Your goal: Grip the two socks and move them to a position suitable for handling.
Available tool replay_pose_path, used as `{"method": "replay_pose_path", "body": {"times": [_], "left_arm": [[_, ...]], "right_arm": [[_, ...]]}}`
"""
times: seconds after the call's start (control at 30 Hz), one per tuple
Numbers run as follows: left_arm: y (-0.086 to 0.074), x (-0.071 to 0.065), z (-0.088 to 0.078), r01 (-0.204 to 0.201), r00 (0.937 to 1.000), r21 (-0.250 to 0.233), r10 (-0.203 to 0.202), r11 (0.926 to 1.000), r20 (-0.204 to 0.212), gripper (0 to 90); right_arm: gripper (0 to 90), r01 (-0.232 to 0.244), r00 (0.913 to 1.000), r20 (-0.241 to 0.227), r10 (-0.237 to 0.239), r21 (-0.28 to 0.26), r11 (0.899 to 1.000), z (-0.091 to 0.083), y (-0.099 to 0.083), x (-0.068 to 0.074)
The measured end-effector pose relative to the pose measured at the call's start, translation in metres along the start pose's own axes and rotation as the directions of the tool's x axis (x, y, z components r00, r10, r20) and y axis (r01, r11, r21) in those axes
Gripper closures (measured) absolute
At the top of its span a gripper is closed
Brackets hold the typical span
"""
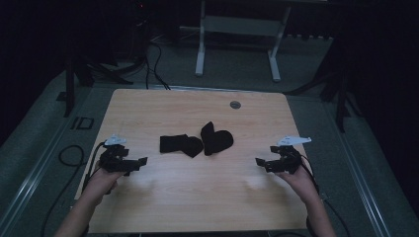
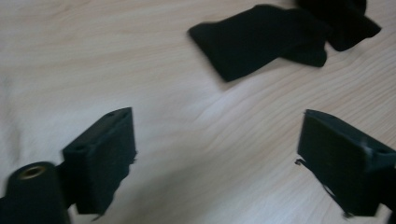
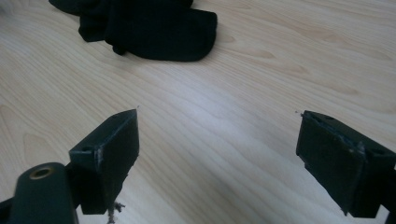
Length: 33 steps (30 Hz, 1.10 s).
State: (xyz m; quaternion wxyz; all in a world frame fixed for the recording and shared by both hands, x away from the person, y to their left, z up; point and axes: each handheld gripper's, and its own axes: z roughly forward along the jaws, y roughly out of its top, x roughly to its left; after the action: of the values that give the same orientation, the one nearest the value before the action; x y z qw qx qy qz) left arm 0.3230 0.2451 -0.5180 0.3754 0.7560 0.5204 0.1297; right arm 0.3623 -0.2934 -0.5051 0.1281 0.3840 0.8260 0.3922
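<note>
Black left hand-held gripper and right hand-held gripper hover level, jaws spread.

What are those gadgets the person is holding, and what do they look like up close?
Each hand holds a black two-jaw gripper: left gripper, right gripper. Each has blocky black jaws, a pale grey three-cornered plate on top and a black cable trailing back. In both gripper views a brass-coloured ring shows near one jaw. The forearms appear bare, no sleeves visible.
</note>
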Motion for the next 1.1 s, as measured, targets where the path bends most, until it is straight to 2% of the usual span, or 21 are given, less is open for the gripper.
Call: {"method": "replay_pose_path", "body": {"times": [0.03,0.17,0.23,0.27,0.33,0.4,0.53,0.6,0.9,0.97,1.03,1.1], "left_arm": [[0.006,-0.001,0.004,0.000,0.9999,-0.005,0.000,1.0000,0.017,14.6],[0.022,-0.007,0.016,-0.023,0.9993,0.013,0.022,0.9997,0.030,15.9],[0.031,-0.011,0.023,-0.032,0.9986,0.017,0.032,0.9993,0.042,20.6],[0.035,-0.013,0.027,-0.030,0.9984,0.021,0.029,0.9993,0.049,21.9],[0.045,-0.019,0.034,-0.054,0.9976,0.038,0.052,0.9978,0.045,21.9],[0.054,-0.024,0.043,-0.064,0.9957,0.055,0.060,0.9964,0.070,23.1],[0.073,-0.036,0.061,-0.095,0.9922,0.094,0.086,0.9910,0.090,23.3],[0.083,-0.042,0.070,-0.105,0.9893,0.114,0.092,0.9880,0.113,23.3],[0.120,-0.073,0.108,-0.151,0.9801,0.148,0.129,0.9774,0.151,25.9],[0.126,-0.078,0.116,-0.144,0.9799,0.155,0.119,0.9773,0.160,26.0],[0.132,-0.082,0.125,-0.141,0.9795,0.165,0.114,0.9762,0.166,31.6],[0.138,-0.085,0.133,-0.132,0.9818,0.175,0.105,0.9757,0.158,31.6]], "right_arm": [[13.2,0.006,1.0000,0.004,-0.006,0.008,1.000,0.003,0.003,0.001],[13.3,0.023,0.9997,0.000,-0.023,0.036,0.999,0.016,0.012,0.003],[14.2,0.031,0.9995,-0.009,-0.031,0.047,0.998,0.022,0.016,0.003],[14.9,0.040,0.9991,-0.013,-0.039,0.054,0.998,0.025,0.018,0.004],[19.0,0.049,0.9987,-0.019,-0.048,0.058,0.997,0.031,0.023,0.005],[20.6,0.052,0.9983,-0.029,-0.051,0.052,0.997,0.037,0.029,0.006],[24.8,0.067,0.9969,-0.045,-0.064,0.058,0.996,0.050,0.041,0.010],[26.6,0.077,0.9957,-0.057,-0.073,0.068,0.995,0.059,0.046,0.012],[32.2,0.104,0.9926,-0.073,-0.097,0.106,0.989,0.092,0.065,0.017],[32.9,0.100,0.9934,-0.067,-0.093,0.110,0.989,0.099,0.066,0.017],[33.3,0.096,0.9941,-0.061,-0.089,0.117,0.989,0.105,0.066,0.016],[34.9,0.094,0.9947,-0.053,-0.089,0.123,0.988,0.110,0.067,0.015]]}}
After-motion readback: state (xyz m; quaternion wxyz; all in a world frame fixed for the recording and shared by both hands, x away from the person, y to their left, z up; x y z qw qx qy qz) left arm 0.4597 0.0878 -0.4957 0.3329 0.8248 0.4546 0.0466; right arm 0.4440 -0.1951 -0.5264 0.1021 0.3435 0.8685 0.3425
